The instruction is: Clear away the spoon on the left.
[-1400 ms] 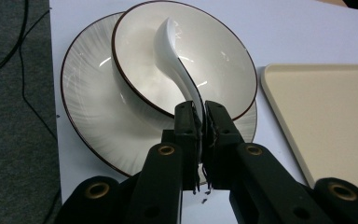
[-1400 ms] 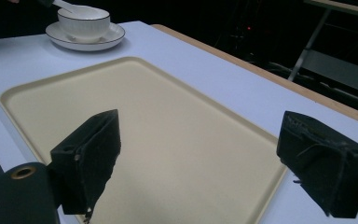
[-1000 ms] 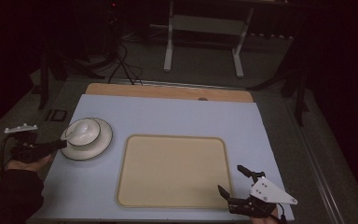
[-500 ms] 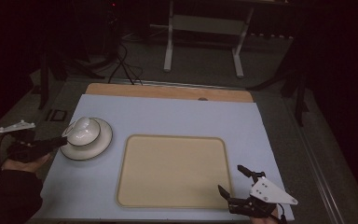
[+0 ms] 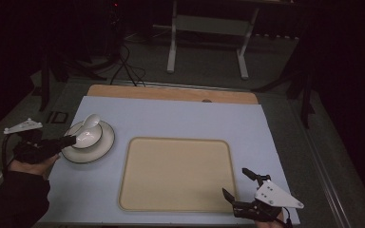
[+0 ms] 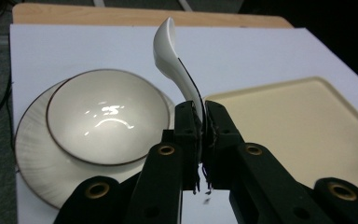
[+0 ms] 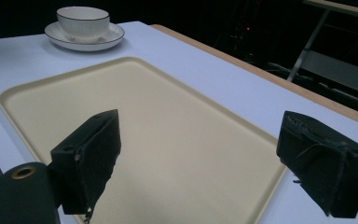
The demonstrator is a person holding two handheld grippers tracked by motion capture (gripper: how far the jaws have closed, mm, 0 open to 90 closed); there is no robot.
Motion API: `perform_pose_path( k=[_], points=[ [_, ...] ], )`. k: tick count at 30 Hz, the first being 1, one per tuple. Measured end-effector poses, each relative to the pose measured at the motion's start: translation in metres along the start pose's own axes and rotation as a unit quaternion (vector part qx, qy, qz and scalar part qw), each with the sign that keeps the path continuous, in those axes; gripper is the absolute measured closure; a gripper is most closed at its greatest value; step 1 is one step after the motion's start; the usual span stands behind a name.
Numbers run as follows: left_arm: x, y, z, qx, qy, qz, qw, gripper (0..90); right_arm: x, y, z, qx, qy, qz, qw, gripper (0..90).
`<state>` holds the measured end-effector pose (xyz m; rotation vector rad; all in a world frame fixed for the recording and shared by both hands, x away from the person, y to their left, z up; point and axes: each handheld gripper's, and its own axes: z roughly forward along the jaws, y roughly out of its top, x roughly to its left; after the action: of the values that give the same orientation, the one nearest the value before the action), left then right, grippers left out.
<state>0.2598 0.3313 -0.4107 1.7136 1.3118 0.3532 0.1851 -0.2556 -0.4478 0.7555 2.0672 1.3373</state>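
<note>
The pale blue tabletop with its bare wooden strip along the far edge carries everything I am working with. Near its middle and toward my near edge lies the broad cream plastic tray with rounded corners, bare. Close to the left edge sits the round white ceramic saucer with a dark rim line, and on it stands the small white ceramic bowl with the same dark rim. My left gripper has its jaws clamped tight on the handle of the glossy white ceramic soup spoon, whose scoop points up and away, above the bowl's far side. My right gripper rests at the near right corner, by the tray's corner, jaws spread wide with nothing between them. The worry, as I see it, is the thin hold: the handle is slick and narrow, so the spoon could pivot or slip out and drop onto the bowl, chipping it. Swinging low could also clip the bowl's rim and nudge it off the saucer.
</note>
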Motion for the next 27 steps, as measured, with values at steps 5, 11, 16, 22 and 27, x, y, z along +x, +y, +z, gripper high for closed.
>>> perform_pose_path(
  k=[5, 11, 16, 22, 27],
  points=[
    [-0.009, 0.002, 0.003, -0.003, -0.010, 0.004, 0.9999, 85.8, 0.000, 0.000, -0.001, -0.004, -0.003, 0.000, 1.0000, 13.6],
    [-0.018, 0.002, 0.005, -0.007, -0.019, 0.010, 0.9997, 85.8, -0.001, 0.000, -0.002, -0.008, -0.006, 0.001, 0.9999, 13.6],
    [-0.029, 0.002, 0.008, -0.006, -0.023, 0.019, 0.9995, 85.8, -0.001, 0.000, -0.002, -0.008, -0.006, 0.003, 0.9999, 13.6],
    [-0.041, 0.003, 0.012, -0.007, -0.033, 0.026, 0.9991, 85.8, -0.001, 0.001, -0.001, -0.008, -0.005, 0.000, 1.0000, 13.6],
    [-0.052, 0.002, 0.016, -0.014, -0.034, 0.031, 0.9988, 85.8, -0.002, 0.001, -0.002, -0.011, -0.006, 0.004, 0.9999, 13.6]
  ],
)
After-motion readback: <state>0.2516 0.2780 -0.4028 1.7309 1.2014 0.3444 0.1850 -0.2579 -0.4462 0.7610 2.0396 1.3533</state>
